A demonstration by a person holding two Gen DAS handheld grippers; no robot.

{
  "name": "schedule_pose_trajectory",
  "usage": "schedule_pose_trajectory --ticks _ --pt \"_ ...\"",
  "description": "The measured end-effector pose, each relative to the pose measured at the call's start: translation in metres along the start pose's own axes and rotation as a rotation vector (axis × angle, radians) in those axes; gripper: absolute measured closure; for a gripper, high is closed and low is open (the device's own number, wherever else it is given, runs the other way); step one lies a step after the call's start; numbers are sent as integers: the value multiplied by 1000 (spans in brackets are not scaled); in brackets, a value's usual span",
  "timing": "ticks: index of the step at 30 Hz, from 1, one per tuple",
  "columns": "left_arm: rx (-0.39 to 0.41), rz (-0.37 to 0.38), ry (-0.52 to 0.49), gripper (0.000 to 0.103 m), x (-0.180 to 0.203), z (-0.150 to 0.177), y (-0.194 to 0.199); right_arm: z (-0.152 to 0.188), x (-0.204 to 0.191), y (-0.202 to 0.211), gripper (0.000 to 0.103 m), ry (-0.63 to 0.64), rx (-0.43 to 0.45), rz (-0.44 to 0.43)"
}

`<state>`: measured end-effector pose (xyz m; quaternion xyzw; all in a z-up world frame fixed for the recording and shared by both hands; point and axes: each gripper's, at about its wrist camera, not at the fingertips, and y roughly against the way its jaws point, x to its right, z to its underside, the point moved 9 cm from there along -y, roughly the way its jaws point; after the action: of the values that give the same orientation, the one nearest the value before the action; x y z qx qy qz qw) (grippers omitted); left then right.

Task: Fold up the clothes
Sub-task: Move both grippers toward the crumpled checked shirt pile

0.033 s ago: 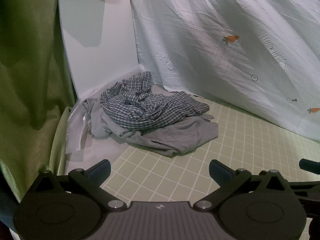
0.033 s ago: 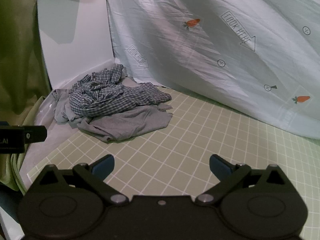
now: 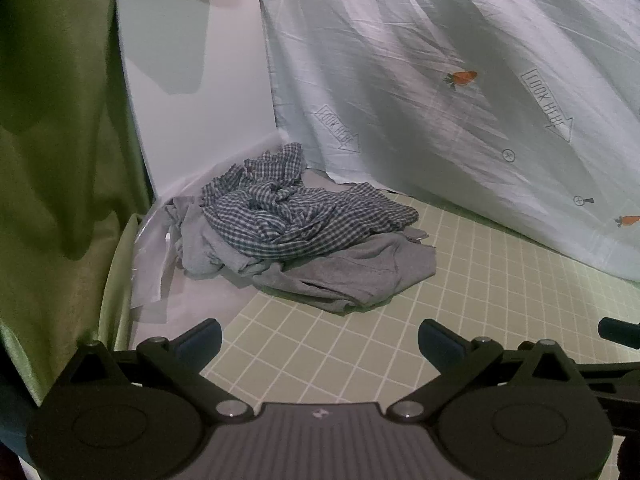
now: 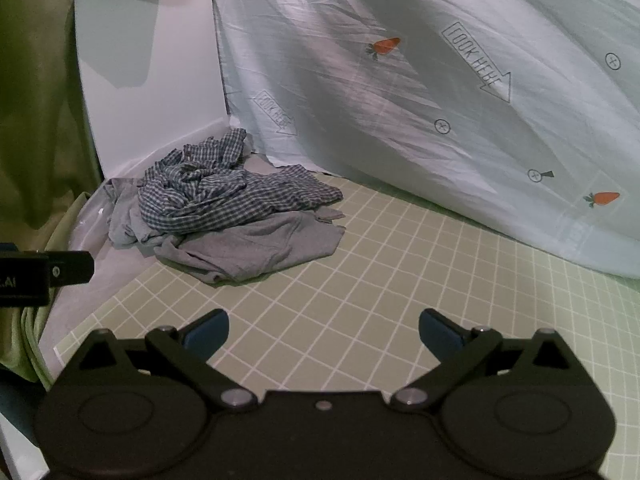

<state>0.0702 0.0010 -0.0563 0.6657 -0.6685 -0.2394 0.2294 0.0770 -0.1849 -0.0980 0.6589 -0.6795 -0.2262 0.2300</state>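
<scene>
Both the left gripper [image 3: 320, 338] and the right gripper [image 4: 324, 330] stand spread wide, holding nothing. Frame centre-left — a crumpled checked shirt [image 3: 296, 212] heaped on soft grey knit garment [image 3: 352, 276], over the gridded green mat [image 3: 460, 320].

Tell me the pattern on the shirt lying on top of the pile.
Small blue-and-white check; the shirt shows best in the left wrist view.

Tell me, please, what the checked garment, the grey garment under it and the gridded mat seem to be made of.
Checked garment: thin woven cloth, probably cotton, matte; it crumples into many fine creases.
Grey garment: soft knit, likely jersey, matte and heathered; it falls in broad, rounded folds.
Gridded mat: seemingly plastic or rubber, smooth and flat, with printed white lines; exact material uncertain.
</scene>
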Motion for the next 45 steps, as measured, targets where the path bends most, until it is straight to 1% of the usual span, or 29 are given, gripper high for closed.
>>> schedule_pose_trajectory --ticks 7,21,45 --pt "-1 -6 -1 0 -2 1 2 1 -9 -3 1 -2 -1 -1" --pt "7 -19 1 0 2 2 7 -1 -4 3 1 -2 2 -13" --pt "11 -15 8 0 3 9 17 3 -9 7 1 -12 7 0"
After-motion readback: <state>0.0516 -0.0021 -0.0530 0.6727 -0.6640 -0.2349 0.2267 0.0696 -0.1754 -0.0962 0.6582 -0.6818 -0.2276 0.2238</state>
